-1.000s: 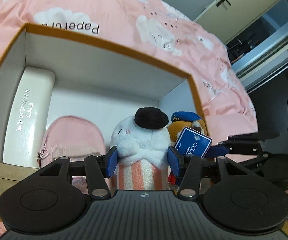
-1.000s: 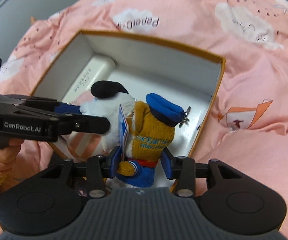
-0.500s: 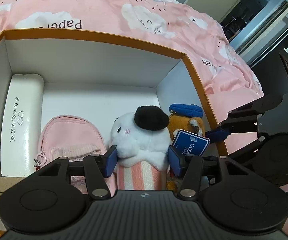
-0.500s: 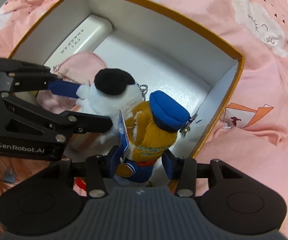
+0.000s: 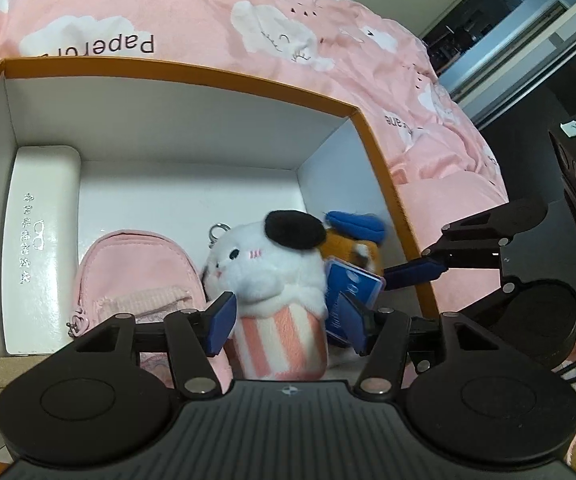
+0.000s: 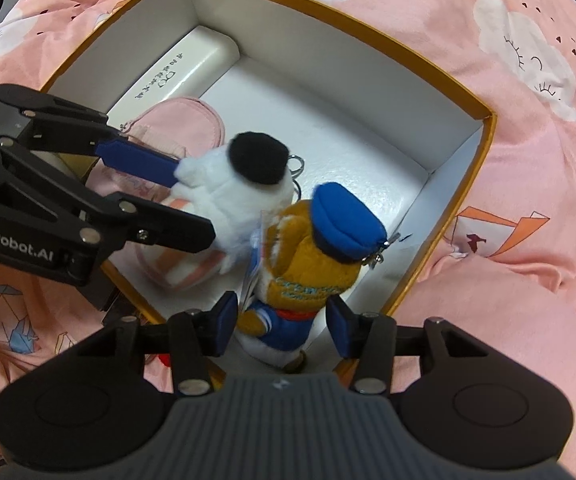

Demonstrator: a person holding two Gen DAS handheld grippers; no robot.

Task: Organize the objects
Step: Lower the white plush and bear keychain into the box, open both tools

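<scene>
Left claw spread beside white plush, right claw spread around bear's feet, seen only right-wrist

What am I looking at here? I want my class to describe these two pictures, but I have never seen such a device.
There is no robot here. A person holds a hand-held pincer in each hand, and each pincer carries a wide-angle camera that looks forward along its two blue-tipped fingers. One picture comes from the left gripper, the other from the right gripper.

An open box with an orange rim sits on a pink bedspread. Inside it lie a white glasses case and a pink pouch.

The left gripper brackets a white plush toy; whether it is squeezing the toy is hard to tell. The right gripper stands around a brown plush toy with a blue cap, with small gaps at both fingers, so it looks open. Both toys are inside the box.
</scene>
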